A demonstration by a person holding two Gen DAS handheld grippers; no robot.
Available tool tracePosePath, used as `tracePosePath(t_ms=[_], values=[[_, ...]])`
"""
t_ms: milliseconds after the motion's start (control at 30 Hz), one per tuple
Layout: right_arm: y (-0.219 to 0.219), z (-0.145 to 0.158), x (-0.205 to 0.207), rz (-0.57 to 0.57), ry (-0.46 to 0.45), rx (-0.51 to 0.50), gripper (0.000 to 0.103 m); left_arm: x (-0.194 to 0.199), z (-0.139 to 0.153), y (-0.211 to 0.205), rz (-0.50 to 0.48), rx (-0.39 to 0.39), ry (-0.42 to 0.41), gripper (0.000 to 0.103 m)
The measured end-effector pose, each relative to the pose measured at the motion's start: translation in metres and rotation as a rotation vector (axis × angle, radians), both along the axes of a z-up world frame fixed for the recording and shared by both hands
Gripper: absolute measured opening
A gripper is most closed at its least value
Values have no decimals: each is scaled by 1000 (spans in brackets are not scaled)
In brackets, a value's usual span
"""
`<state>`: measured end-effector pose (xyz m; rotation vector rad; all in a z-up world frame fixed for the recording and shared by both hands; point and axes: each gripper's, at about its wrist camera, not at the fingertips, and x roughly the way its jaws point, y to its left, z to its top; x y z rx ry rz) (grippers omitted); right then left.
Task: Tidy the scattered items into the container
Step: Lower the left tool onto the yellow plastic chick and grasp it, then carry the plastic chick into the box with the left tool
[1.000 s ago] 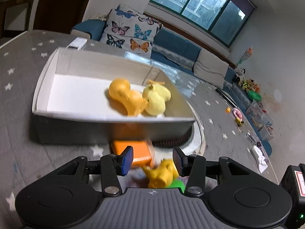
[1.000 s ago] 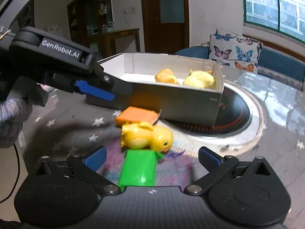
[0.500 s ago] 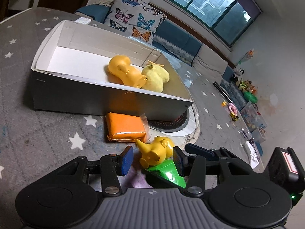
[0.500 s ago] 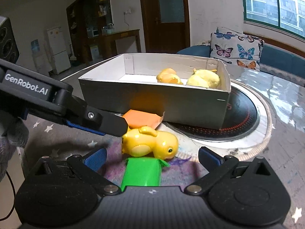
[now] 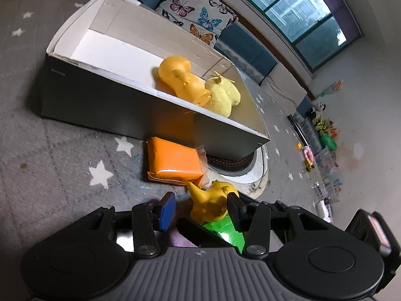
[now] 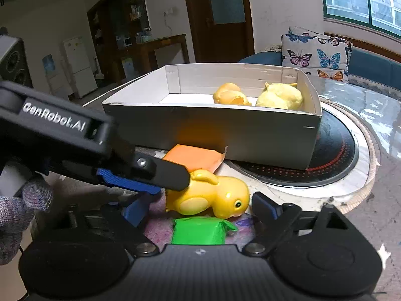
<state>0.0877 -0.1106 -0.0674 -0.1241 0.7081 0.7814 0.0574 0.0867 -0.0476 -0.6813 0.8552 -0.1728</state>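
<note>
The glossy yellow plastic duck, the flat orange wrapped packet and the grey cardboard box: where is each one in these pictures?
Glossy yellow plastic duck [image 6: 210, 198]: right wrist view, on its side, mid-body.
Flat orange wrapped packet [image 5: 173, 160]: left wrist view, middle of its top face.
Grey cardboard box [image 6: 225, 135]: right wrist view, near outer wall.

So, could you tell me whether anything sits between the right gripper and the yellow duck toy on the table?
Nothing lies between them: the duck toy is already between the closing right gripper fingers. However, the left gripper reaches over its tail end.
</note>
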Motion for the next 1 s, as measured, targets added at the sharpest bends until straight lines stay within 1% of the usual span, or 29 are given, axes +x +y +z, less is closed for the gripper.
tracePosePath(t_ms=[67,133,200,233,467,800,1000], values=[[0,-1,-1,-5,-6,-1,83,1,-1,0,2,-5,-2,48],[0,-1,-1,-7,-8,3,76,2,-3,-1,3,-11,2,48],[0,-1,-1,-8,-9,8,73,3,-5,-1,4,-16,5,46],[0,-1,-1,-8,-9,9,73,3,-6,-1,3,-23,4,44],[0,2,-6,-8,-28,11,72,-2,-2,-1,-3,-24,-17,43],[-1,32,-13,-4,-115,41,72,-10,34,-2,-23,15,-123,43],[11,54,-2,15,-182,58,72,-2,56,9,-9,34,-184,43]])
